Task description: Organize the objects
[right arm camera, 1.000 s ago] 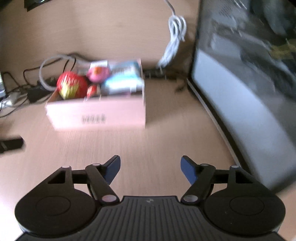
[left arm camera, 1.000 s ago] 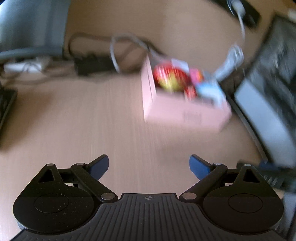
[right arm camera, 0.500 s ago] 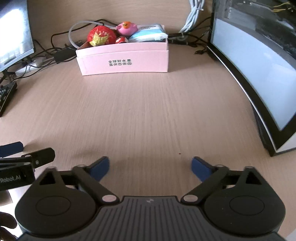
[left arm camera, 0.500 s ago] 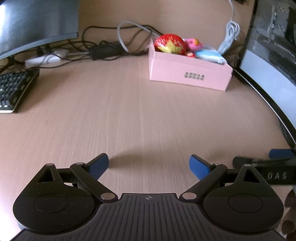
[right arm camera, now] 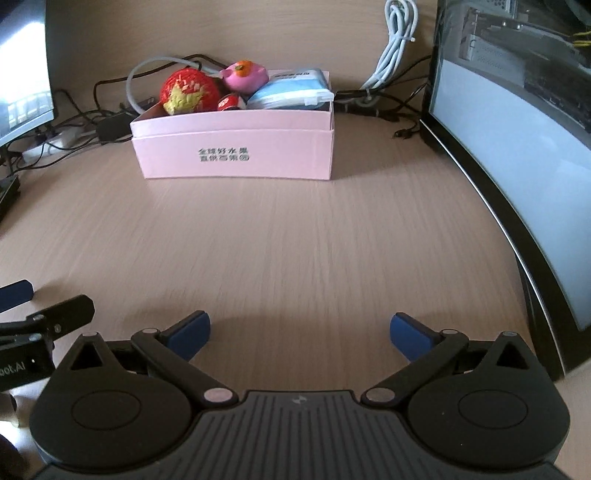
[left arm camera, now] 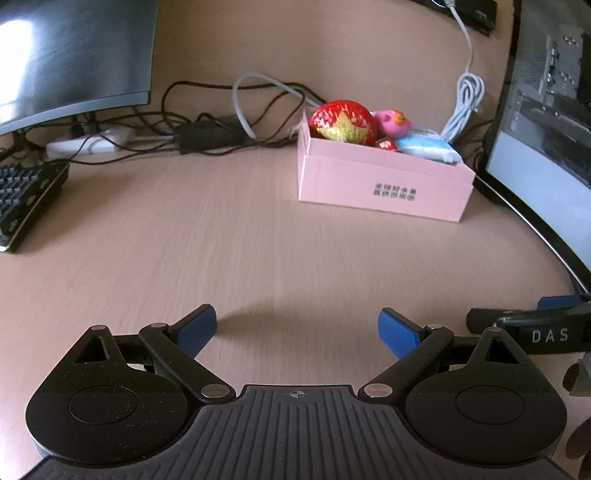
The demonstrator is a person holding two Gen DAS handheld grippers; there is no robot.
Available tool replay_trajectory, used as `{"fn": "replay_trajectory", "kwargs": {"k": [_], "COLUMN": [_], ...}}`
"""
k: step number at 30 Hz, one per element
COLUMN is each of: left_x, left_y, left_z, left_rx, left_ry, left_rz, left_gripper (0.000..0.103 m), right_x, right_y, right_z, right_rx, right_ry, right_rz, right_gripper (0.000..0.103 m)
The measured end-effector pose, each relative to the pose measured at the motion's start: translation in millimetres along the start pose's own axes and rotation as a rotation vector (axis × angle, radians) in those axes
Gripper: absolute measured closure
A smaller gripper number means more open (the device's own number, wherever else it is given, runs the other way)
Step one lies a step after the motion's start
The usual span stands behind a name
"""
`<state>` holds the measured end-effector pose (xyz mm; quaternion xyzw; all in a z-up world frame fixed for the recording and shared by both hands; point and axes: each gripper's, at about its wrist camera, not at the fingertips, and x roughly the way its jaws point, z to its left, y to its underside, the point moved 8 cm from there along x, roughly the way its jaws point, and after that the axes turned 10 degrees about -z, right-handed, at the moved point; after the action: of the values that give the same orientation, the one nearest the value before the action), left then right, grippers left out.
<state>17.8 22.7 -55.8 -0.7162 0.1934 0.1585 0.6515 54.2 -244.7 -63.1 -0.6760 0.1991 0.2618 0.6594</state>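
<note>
A pink box (right arm camera: 236, 151) stands at the back of the wooden desk and also shows in the left wrist view as the pink box (left arm camera: 384, 181). Inside it lie a red strawberry toy (right arm camera: 188, 90), a pink toy (right arm camera: 245, 75), a small red item (right arm camera: 229, 101) and a blue-white pack (right arm camera: 291, 92). My left gripper (left arm camera: 297, 328) is open over bare desk, well in front of the box. My right gripper (right arm camera: 299, 330) is open too, nothing between its fingers, low over the desk. Each gripper appears at the edge of the other's view.
A curved monitor (right arm camera: 517, 147) lines the right side. Another monitor (left arm camera: 70, 55) and a keyboard (left arm camera: 26, 199) sit at the left. Cables and a power strip (left arm camera: 88, 142) lie behind the box, with a white coiled cable (right arm camera: 397, 33) near it.
Both grippers have drawn back from the box and dropped lower over the desk. The right gripper's jaws have spread wider. The box contents stay in place.
</note>
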Motion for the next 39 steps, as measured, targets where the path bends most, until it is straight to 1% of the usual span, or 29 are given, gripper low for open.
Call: {"fn": "replay_trajectory", "kwargs": {"k": [2,4,5,8,16,39], "left_x": [3.4,7.2,7.8,8.9,13.8,15.8], "left_y": [0.2,2.4,2.7,3.0,0.5,-1.7], "left_z": [-3.0,-8.5,-10.6,-9.9,-11.5,-11.3], "left_rx": [0.029,0.097,0.116,0.096,0.080,0.085], "left_ry": [-0.014,-0.037,-0.045,-0.053,-0.092,-0.085], "left_rz": [0.006,0.026,0.027,0.024,0.022,0.019], "left_gripper": [0.005,0.005,0.004,0.005,0.004,0.004], "right_x": [1.6,1.5,1.2,0.7,2.1,2.7], "right_y": [-0.7,-0.3,0.1,0.4,-1.3,-1.2], "right_z": [-0.7,-1.4,-1.7,-1.7,-2.9,-2.6], "right_rx": [-0.007,-0.007,-0.007,0.001,0.011,0.008], "right_ry": [-0.012,-0.013,-0.013,-0.002,0.015,0.013], "right_rz": [-0.030,-0.065,-0.081,-0.107,-0.137,-0.144], "right_gripper": [0.000,0.000,0.000,0.000,0.000,0.000]}}
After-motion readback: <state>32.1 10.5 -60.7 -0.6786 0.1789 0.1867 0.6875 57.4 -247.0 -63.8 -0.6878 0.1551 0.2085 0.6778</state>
